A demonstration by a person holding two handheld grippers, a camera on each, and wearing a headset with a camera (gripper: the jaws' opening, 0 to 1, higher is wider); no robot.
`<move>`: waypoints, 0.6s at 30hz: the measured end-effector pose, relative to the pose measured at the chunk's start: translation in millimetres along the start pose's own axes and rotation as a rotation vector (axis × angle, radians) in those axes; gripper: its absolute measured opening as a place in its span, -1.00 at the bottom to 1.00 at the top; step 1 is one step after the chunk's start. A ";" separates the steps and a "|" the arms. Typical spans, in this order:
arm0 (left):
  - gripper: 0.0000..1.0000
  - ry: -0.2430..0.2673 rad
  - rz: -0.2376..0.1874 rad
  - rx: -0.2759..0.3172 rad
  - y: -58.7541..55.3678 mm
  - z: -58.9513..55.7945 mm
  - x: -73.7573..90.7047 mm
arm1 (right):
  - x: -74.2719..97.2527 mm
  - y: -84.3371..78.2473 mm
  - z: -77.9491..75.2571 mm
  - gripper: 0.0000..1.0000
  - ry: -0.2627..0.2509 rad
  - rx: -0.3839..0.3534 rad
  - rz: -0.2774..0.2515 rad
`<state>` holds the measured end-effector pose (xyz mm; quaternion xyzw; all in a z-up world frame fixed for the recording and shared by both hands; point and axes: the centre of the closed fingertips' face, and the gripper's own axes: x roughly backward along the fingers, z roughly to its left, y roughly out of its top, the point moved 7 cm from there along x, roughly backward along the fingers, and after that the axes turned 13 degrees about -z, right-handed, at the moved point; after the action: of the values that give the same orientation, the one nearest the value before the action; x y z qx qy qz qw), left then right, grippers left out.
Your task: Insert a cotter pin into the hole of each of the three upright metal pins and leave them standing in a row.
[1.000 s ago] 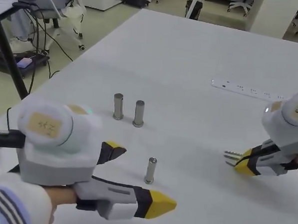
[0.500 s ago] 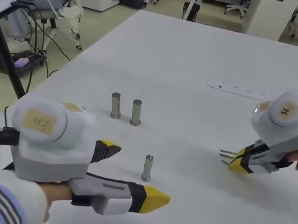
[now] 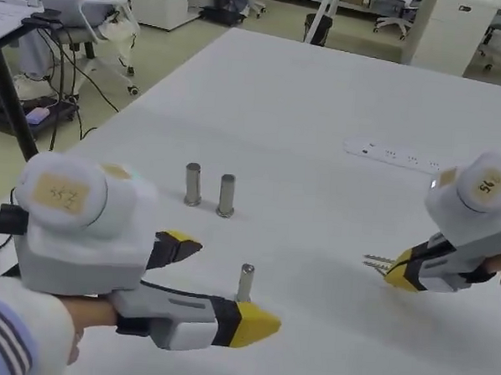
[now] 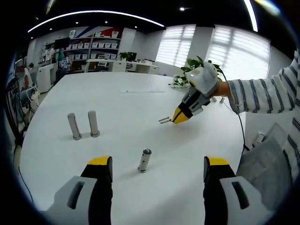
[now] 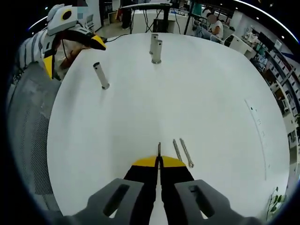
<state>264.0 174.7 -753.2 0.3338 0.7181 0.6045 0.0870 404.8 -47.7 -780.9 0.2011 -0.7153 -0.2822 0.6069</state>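
The right tool (image 5: 159, 159) is pinched narrow on one cotter pin (image 5: 159, 148), whose tip pokes out at 12 o'clock. Two loose cotter pins (image 5: 177, 150) lie on the bench (image 5: 211, 93) just at its 1 o'clock. The left tool (image 4: 158, 161) stays wide and has edged nearer the lone metal pin (image 4: 144, 160), upright at its 12 o'clock. The paired metal pins (image 4: 74, 126) stand unmoved at 10 o'clock.

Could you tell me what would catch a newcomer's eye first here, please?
Three metal pins stand on the white table, two paired at the back, one alone before the open left claw. The right claw is shut on a cotter pin, two more lying beside it.
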 end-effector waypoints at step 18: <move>0.43 -0.041 0.010 -0.022 10.5 -6.6 -7.0 | 19.5 23.6 42.5 -0.97 -0.068 0.205 -0.194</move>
<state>269.7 165.7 -743.7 0.3488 0.7077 0.6058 0.1022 360.8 -35.3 -755.3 0.3206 -0.7378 -0.2717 0.5283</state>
